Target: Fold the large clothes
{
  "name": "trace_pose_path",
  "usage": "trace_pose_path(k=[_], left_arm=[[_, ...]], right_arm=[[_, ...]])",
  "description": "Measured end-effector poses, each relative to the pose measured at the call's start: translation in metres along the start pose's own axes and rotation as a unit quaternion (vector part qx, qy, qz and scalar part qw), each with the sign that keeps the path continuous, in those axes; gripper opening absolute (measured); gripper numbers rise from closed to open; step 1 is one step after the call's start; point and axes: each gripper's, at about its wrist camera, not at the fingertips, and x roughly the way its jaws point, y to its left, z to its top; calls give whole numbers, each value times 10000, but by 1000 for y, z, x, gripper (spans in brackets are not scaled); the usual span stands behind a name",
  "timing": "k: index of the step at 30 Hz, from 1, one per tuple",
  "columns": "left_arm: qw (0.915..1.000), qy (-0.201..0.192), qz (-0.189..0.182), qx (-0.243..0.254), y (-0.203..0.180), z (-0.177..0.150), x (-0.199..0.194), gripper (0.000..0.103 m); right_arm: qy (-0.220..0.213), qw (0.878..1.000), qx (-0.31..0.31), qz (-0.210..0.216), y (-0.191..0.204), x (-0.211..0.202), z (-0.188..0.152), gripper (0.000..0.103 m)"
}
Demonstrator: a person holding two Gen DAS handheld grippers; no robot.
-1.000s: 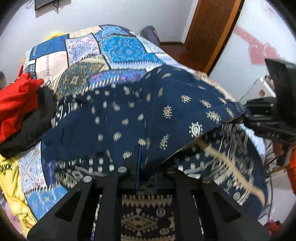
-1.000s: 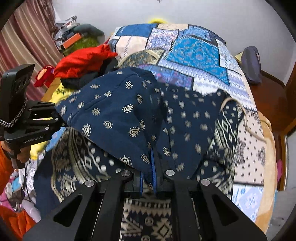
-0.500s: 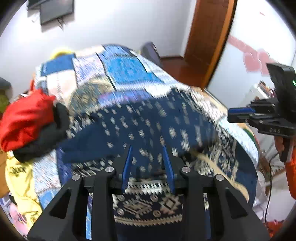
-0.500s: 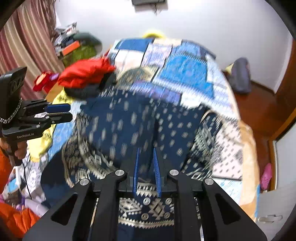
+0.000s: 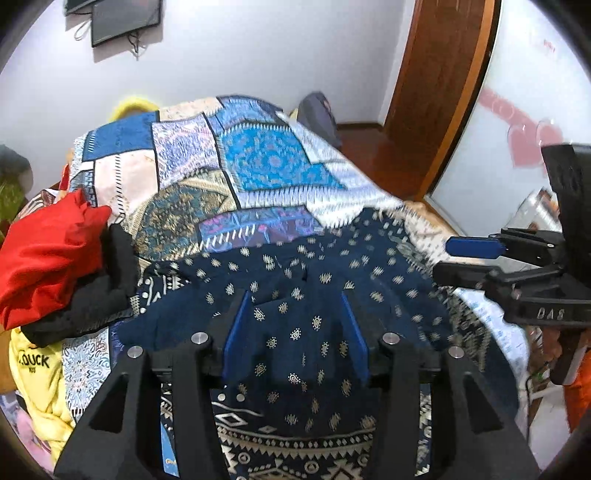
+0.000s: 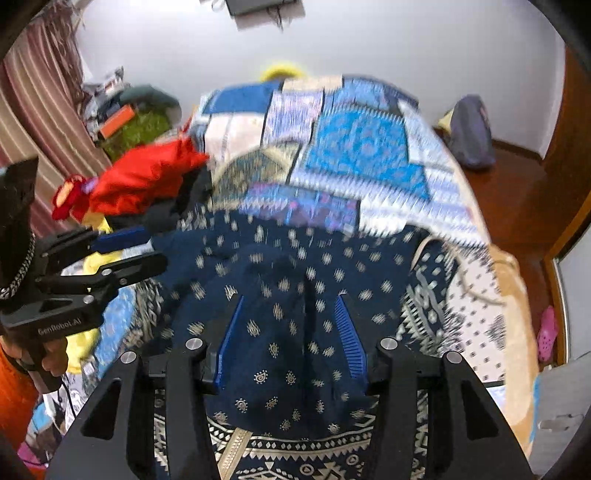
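Across the patchwork bed [image 5: 258,162], the navy garment [image 5: 295,295] lies widthwise; left claw [image 5: 295,332] and right claw [image 6: 291,332] spread wide.

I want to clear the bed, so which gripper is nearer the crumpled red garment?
Left. The left gripper hovers just below the crumpled red garment; the right gripper is across the navy patterned cloth.

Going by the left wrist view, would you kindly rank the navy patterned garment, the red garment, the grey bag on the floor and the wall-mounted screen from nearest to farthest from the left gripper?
From the left gripper:
1. Navy patterned garment, directly beneath and ahead of the open jaws.
2. Red garment, on the bed's left side.
3. Grey bag, on the floor past the bed's far right corner.
4. Wall-mounted screen, high on the far wall.
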Motion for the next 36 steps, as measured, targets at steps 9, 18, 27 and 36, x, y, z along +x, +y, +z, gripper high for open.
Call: trace_pose_path(k=[9,18,27,36], left_arm=[[9943,1013,-154,280,-18,-45,66,51],[9925,1187,-204,223,-16,-63,70,57],[9975,585,65,-386,31,-43,16,68],[9800,-153,533,-1912,139,-39,-26,87]], right_arm=[[1276,9918,-65,47,-9,68,-51,46],[974,9946,288,209,-19,44,-48,52],[-106,9988,470,-33,-39,-19,-24,52],[-545,9927,792,-735,-81,-42,-9,52]])
